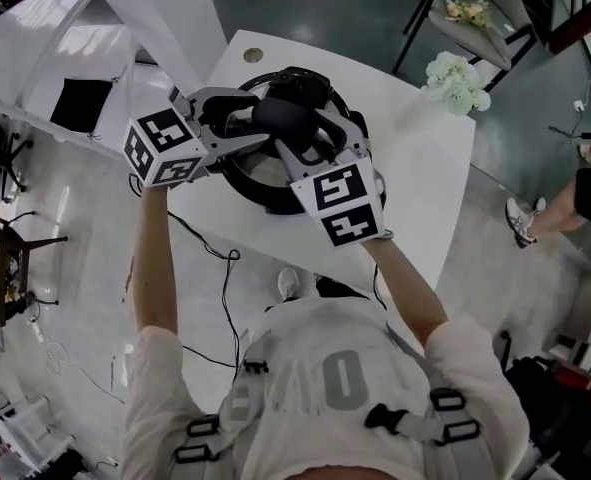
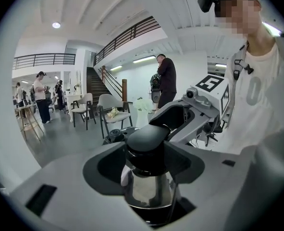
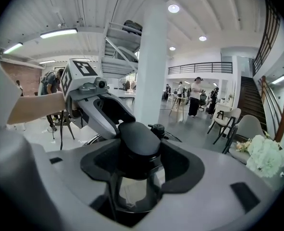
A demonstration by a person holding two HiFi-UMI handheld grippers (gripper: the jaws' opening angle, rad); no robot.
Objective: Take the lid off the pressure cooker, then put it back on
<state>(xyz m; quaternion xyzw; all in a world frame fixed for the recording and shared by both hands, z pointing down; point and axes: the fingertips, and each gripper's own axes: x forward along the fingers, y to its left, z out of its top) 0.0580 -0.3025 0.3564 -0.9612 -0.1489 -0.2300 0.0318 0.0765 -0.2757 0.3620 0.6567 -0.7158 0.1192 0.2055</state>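
Head view: the pressure cooker (image 1: pixel 237 181) is sat on the counter (image 1: pixel 420 168), lid (image 1: pixel 265 168) on top. Its knob (image 1: pixel 283 118) is pinched by the left claw (image 1: pixel 260 120) and right claw (image 1: pixel 305 144) from opposite sides.

Left gripper view: the knob (image 2: pixel 146 136) is clamped.

Right gripper view: same deal.

The steel lid is judged heavy and slick, so the knob's the grab spot.

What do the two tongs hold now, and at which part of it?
Both the left tongs and the right tongs clamp the pressure cooker lid by its black top knob.

Glossy grey floor (image 1: pixel 325 8) surrounds a white worktop (image 1: pixel 425 168). A white column (image 3: pixel 151 57), a dark-railed staircase (image 2: pixel 99 82), a mezzanine balcony (image 3: pixel 199 67), pale chairs (image 2: pixel 110 103) and white flowers (image 1: pixel 457 81) stand under round ceiling lights (image 3: pixel 173 8).
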